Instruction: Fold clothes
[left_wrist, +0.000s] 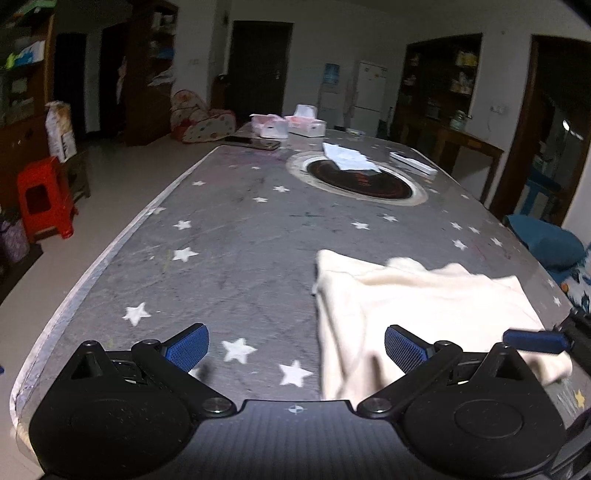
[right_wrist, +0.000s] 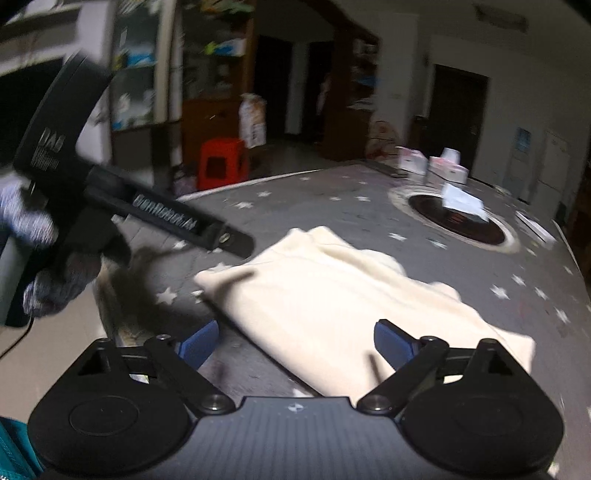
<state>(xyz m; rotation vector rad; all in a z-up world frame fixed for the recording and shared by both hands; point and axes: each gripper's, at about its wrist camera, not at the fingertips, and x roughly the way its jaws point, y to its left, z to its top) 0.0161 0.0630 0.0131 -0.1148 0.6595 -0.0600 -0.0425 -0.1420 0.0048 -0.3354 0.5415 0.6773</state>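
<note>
Cloth (right_wrist: 332, 295) looked soft and light, bunched ahead of my released right gripper (right_wrist: 295, 343); I judged its near edge the best hold, my left gripper (left_wrist: 295, 349) also released.

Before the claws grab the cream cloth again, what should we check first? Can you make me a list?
1. Left claw open, nothing pinched: ok.
2. Right claw open, nothing pinched: ok.
3. Cream cloth lying on the star table, not hanging off: ok.
4. Cloth folded neatly: not ok; its far edge is bunched.
5. Space beside the cloth free: ok; the white paper and tissue boxes sit far away.
6. Folding finished: cannot tell.
</note>
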